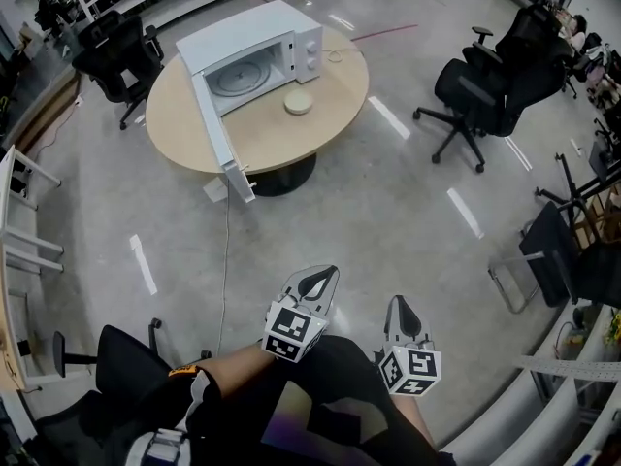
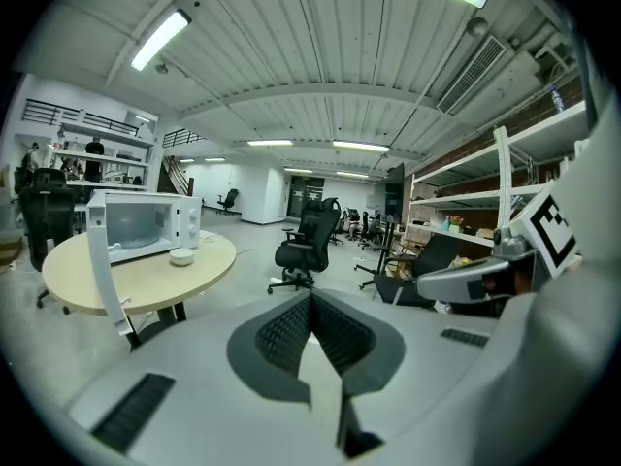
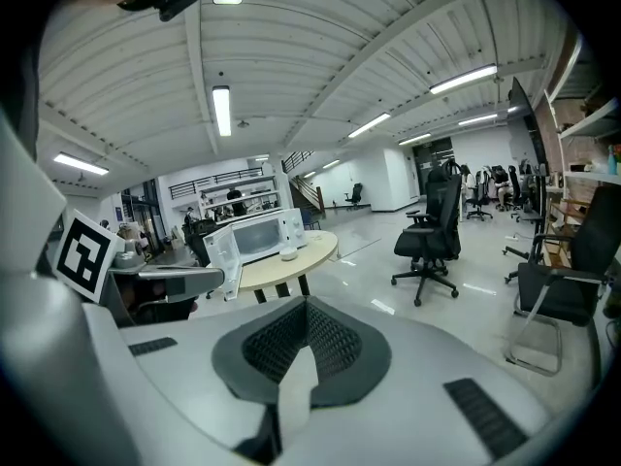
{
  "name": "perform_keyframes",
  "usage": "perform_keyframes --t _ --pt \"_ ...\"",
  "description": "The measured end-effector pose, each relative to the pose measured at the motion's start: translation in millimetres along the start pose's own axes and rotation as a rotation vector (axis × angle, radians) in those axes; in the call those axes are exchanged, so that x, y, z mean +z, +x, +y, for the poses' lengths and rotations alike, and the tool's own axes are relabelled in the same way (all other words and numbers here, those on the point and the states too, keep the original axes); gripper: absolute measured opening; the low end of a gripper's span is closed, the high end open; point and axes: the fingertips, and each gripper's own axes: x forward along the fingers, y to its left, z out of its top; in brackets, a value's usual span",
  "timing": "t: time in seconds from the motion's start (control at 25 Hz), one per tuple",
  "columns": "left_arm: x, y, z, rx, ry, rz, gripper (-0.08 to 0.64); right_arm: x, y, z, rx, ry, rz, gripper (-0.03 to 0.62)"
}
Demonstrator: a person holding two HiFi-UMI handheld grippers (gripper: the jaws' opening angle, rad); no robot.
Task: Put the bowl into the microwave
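White bowl (image 1: 298, 102) sits on the round table (image 1: 281, 144) just before the open-doored microwave (image 1: 254, 51), well apart from the left gripper (image 1: 319, 280) and right gripper (image 1: 401, 310). Both have their jaws pressed together on nothing. The approach looks not yet begun. Next, the person likely needs to walk up and open a gripper to take the rim.

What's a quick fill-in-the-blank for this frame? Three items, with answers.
1. The microwave door stands ____.
2. The bowl sits outside the microwave, on the round ____.
3. The left claw and right claw are far from the bowl, both empty with jaws ____.

Missing words: open; table; shut.
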Motion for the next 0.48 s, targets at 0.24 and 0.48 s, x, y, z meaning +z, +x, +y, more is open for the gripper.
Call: perform_keyframes --t 0.24,0.48 --pt "12.5 28.9 11.1 0.025 -0.012 -0.003 0.048 18.4 26.8 -21.0 0.010 0.001 -0.009 0.015" --pt "16.3 56.6 11.8 0.106 -0.041 0.013 0.048 31.6 48.2 -51.4 0.074 -0.012 0.008 0.015"
